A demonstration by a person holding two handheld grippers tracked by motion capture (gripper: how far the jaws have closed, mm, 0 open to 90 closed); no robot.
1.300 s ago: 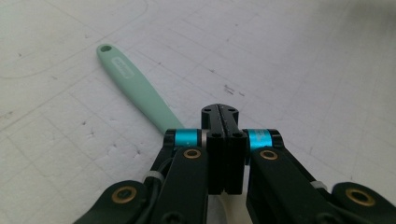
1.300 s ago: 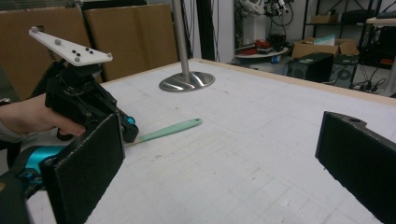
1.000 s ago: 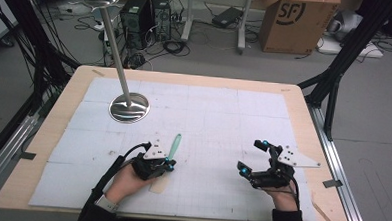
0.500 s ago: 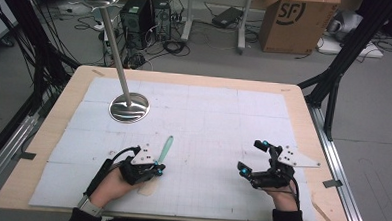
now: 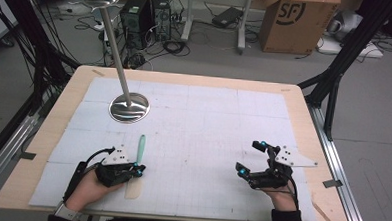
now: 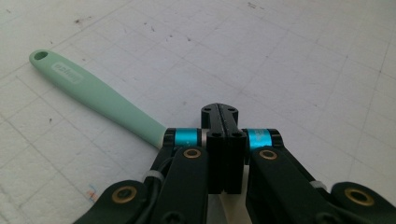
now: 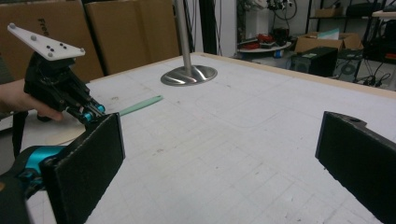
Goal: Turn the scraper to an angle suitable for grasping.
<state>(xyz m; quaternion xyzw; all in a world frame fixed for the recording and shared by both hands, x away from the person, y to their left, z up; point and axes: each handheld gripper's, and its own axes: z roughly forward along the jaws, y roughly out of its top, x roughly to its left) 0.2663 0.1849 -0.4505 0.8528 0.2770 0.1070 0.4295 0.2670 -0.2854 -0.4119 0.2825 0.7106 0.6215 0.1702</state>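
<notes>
A spatula with a mint-green handle [image 5: 141, 148] [image 6: 93, 95] and a pale flat blade [image 5: 133, 188] lies on the white gridded mat. My left gripper [image 5: 138, 171] [image 6: 224, 114] sits over its neck at the front left, jaws pressed together. The handle comes out from under its left jaw, and the grip point itself is hidden. My right gripper [image 5: 251, 157] [image 7: 219, 154] rests at the front right, jaws wide apart with nothing between them. The right gripper view shows the left gripper [image 7: 93, 112] and the handle [image 7: 140, 105] beyond it.
A metal stand with a round polished base [image 5: 129, 107] and a tall pole [image 5: 114, 42] is on the mat at the back left. The wooden table edge [image 5: 185, 77] frames the mat. Cardboard boxes, cables and black frame legs surround the table.
My left hand has slid leftwards along the front of the mat, and the spatula has travelled with it. The right hand has kept still.
</notes>
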